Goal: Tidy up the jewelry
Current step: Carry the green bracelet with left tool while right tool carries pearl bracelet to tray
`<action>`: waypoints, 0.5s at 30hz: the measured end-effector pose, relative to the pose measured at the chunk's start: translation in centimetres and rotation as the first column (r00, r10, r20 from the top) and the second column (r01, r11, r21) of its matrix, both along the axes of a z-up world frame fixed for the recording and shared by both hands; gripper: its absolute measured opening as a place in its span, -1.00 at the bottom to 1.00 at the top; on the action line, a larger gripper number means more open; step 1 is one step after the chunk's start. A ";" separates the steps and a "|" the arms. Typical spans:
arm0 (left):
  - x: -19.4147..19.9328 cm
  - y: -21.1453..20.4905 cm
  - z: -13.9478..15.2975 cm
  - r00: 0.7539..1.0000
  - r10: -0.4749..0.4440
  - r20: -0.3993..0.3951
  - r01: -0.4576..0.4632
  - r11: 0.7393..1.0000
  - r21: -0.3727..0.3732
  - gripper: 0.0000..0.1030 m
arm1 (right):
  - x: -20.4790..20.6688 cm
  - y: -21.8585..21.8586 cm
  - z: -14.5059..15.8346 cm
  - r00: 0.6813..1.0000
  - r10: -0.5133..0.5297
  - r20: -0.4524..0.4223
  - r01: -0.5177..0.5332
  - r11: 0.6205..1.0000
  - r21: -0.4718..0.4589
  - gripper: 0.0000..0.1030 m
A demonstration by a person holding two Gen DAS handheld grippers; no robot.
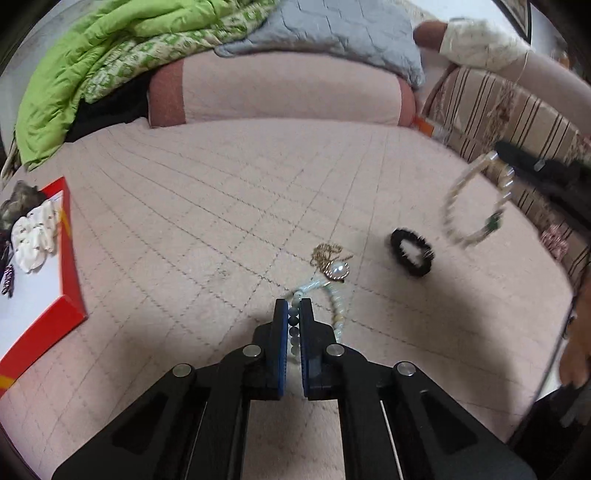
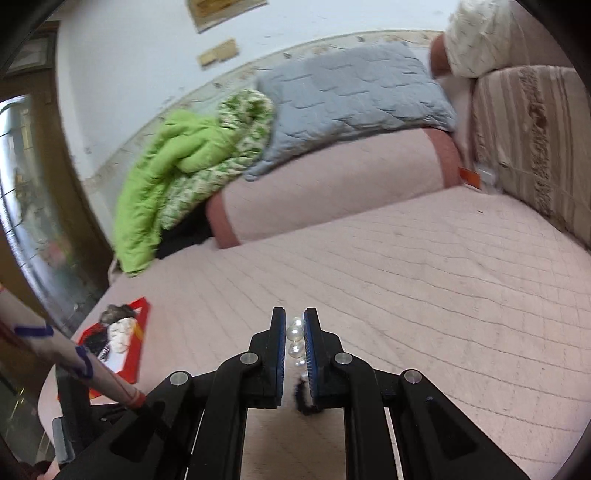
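My left gripper is shut on a pale blue bead bracelet that lies on the pink quilted bed. A gold chain with a pearl pendant lies just beyond it. A black scrunchie lies to the right. My right gripper is shut on a pearl necklace; in the left wrist view that necklace hangs in the air from the right gripper. A red-rimmed tray at the left holds several accessories; it also shows in the right wrist view.
A pink bolster, a green quilt and a grey pillow lie at the head of the bed. A striped cushion stands along the right side.
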State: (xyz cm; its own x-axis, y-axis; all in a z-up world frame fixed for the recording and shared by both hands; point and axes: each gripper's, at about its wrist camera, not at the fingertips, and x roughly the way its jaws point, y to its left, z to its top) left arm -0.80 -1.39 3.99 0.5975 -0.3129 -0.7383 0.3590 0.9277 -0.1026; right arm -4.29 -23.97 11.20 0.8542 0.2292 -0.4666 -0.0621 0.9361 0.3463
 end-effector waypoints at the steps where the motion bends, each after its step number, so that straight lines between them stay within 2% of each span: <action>1: -0.3 0.3 0.7 1.000 0.003 0.017 -0.003 1.000 -0.005 -0.90 | 0.1 0.4 0.0 1.000 0.011 -0.003 -0.011 1.000 -0.001 -0.79; 8: -1.8 2.0 4.5 0.994 0.033 0.104 -0.032 0.999 -0.016 -0.90 | 0.3 3.1 -0.3 0.993 0.120 -0.017 -0.119 0.992 0.045 -0.79; 15: -2.8 4.7 6.0 0.988 0.085 0.128 -0.082 0.996 -0.036 -0.90 | 0.0 6.3 0.2 0.980 0.198 0.000 -0.198 0.980 0.035 -0.79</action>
